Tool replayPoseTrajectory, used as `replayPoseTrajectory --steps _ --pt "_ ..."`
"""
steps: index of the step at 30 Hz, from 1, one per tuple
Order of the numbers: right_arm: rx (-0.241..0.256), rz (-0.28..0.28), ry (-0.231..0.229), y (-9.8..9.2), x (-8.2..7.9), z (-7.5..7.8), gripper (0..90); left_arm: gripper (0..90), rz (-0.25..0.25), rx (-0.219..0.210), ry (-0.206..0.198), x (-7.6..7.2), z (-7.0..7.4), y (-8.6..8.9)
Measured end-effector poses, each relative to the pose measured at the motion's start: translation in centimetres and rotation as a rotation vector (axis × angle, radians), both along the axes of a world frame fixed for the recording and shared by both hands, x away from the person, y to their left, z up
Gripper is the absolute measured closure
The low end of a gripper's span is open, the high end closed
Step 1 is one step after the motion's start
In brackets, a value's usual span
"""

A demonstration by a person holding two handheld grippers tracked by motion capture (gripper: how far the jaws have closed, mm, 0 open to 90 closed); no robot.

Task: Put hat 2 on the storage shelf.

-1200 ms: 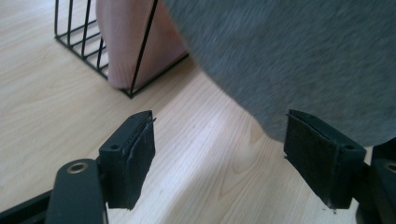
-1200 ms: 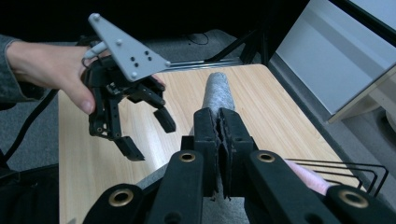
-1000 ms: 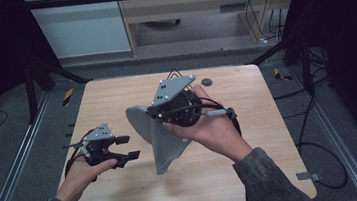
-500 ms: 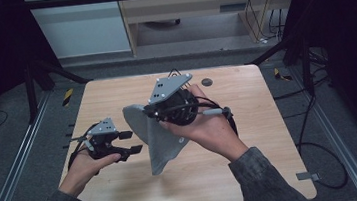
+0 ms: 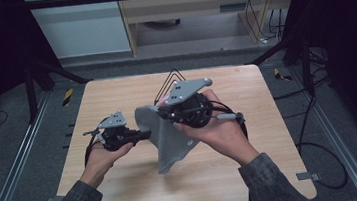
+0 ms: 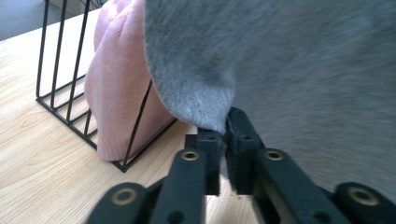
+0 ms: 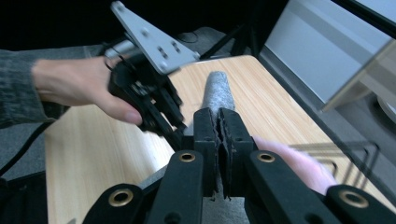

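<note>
Both fingers (image 6: 212,149) around grey cloth (image 5: 168,137)

Grey knit cloth (image 5: 169,136), pink knit cloth (image 6: 119,88), black wire rack (image 6: 74,112), pale striped-grain wood table (image 5: 115,94).

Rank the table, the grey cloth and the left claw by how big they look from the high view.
1. Table
2. Grey cloth
3. Left claw, though it looks not far behind the cloth.

No text, label or number can be read anywhere.
</note>
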State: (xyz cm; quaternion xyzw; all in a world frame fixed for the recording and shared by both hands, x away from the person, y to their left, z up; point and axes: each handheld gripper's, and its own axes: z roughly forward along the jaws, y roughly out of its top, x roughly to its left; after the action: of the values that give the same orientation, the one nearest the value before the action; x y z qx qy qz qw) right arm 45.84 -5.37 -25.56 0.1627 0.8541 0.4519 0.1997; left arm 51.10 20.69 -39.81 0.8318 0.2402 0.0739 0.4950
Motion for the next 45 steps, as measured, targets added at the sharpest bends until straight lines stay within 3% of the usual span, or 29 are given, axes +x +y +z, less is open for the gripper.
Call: replayPoseTrajectory --steps 4,9,18,33,39,45 --pt "0.019 -0.046 0.016 -2.1 0.3 -1.0 86.7 87.4 0.008 0.036 0.014 -0.8 1.4 -0.1" --pt "0.047 -0.097 0.030 -4.3 0.7 -1.8 86.7 87.4 0.011 0.105 -0.008 -2.0 3.9 -0.2" --pt "0.096 -0.118 0.027 -5.8 0.8 -0.7 86.6 87.4 0.027 0.166 -0.034 -2.2 8.3 -0.1" --pt "0.138 -0.144 0.013 -6.9 1.8 3.4 86.6 87.4 0.051 0.172 -0.105 -1.5 14.4 -0.5" --pt "0.174 -0.161 0.014 -7.5 2.6 4.7 86.7 87.4 0.069 0.151 -0.116 -0.8 15.9 -0.5" --pt "0.179 -0.181 0.002 -7.9 3.3 5.8 86.7 87.5 0.076 0.146 -0.120 -0.1 16.9 -1.0"
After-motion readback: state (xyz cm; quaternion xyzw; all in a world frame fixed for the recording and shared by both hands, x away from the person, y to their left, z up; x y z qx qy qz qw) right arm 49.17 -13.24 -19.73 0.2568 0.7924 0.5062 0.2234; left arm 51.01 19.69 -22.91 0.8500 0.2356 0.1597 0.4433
